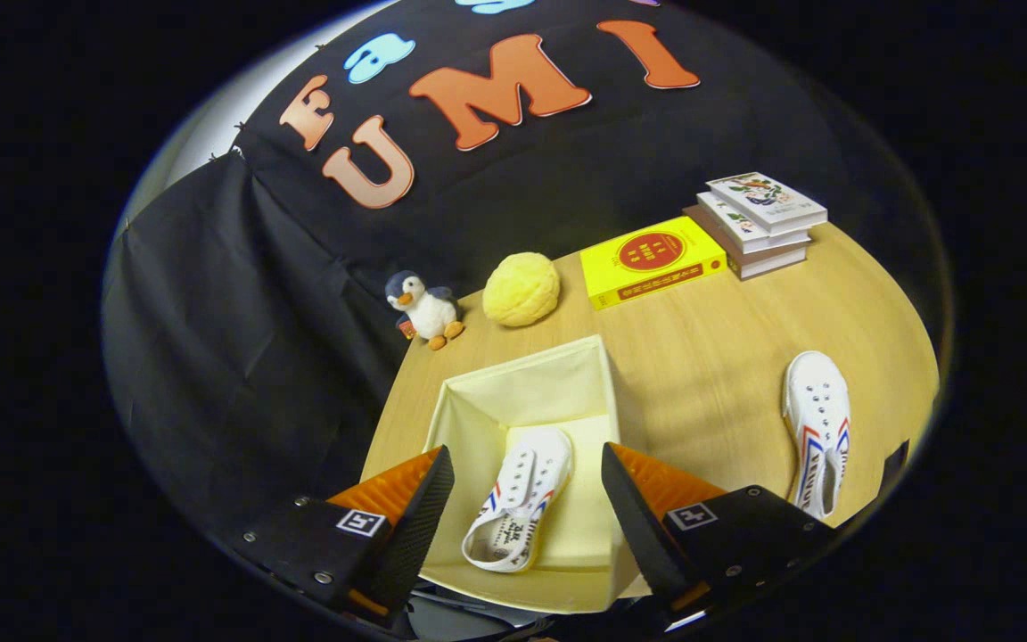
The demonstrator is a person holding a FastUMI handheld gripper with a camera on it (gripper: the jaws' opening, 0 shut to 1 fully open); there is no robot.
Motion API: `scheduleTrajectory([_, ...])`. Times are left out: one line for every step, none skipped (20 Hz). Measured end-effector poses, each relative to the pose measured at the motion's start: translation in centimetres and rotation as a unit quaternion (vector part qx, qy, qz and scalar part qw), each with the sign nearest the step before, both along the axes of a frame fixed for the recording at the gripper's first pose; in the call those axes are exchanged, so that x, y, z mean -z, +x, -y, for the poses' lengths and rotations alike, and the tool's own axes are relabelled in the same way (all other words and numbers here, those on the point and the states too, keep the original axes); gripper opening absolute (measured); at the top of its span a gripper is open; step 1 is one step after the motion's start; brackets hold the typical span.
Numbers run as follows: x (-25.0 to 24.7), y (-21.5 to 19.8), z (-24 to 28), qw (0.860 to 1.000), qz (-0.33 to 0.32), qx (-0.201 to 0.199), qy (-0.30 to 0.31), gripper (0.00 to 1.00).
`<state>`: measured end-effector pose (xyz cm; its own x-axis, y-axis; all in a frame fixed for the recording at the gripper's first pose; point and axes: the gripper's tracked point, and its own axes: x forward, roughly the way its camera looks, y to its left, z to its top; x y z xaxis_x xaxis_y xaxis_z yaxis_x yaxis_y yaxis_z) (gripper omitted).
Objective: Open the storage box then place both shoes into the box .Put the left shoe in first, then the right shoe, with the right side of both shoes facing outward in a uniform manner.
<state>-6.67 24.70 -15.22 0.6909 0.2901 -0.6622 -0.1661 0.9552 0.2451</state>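
A cream fabric storage box [598,379] stands open on the wooden table, right below my fingers. One white canvas shoe [518,499] with red and blue stripes lies inside it on the box floor, toe pointing away from me. The second white shoe [817,428] rests on the table to the right of the box, toe also pointing away. My gripper [527,495] hovers above the box, open wide, with the boxed shoe seen between the fingers but not touched by them.
Beyond the box sit a small plush penguin [424,308], a round yellow bun-shaped cushion [521,288], a yellow book [652,260] and a stack of books [759,223]. The table's left edge runs close beside the box.
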Motion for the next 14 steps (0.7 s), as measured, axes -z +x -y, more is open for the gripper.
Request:
scheduleTrajectory([-0.5, 0.3, 1.5, 1.000, 0.004, 0.008, -0.003, 0.99])
scheduleTrajectory([-0.8, 0.5, 3.0, 1.000, 0.006, 0.020, -0.006, 0.98])
scheduleTrajectory([-1.0, 0.7, 4.5, 0.999, 0.006, 0.031, -0.007, 0.99])
scheduleTrajectory([-1.2, 0.8, 5.8, 0.999, 0.003, 0.040, -0.006, 0.98])
scheduleTrajectory([-1.2, 0.9, 7.0, 0.999, 0.002, 0.047, -0.008, 0.98])
scheduleTrajectory([-1.3, 1.0, 8.5, 0.998, 0.002, 0.056, -0.012, 0.99])
scheduleTrajectory([-1.2, 1.2, 9.9, 0.998, 0.001, 0.063, -0.020, 0.99])
scheduleTrajectory([-0.9, 1.1, 11.3, 0.997, -0.003, 0.069, -0.027, 0.98])
scheduleTrajectory([-0.6, 1.1, 12.6, 0.997, -0.007, 0.075, -0.031, 0.99])
scheduleTrajectory([-0.4, 1.1, 13.7, 0.996, -0.013, 0.081, -0.032, 0.99])
scheduleTrajectory([-0.1, 1.1, 14.8, 0.995, -0.019, 0.088, -0.033, 0.98])
scheduleTrajectory([0.2, 1.1, 16.0, 0.994, -0.025, 0.095, -0.036, 0.99])
scheduleTrajectory([0.7, 1.3, 17.1, 0.994, -0.031, 0.102, -0.038, 0.98])
scheduleTrajectory([0.9, 1.4, 18.1, 0.993, -0.036, 0.108, -0.038, 0.99])
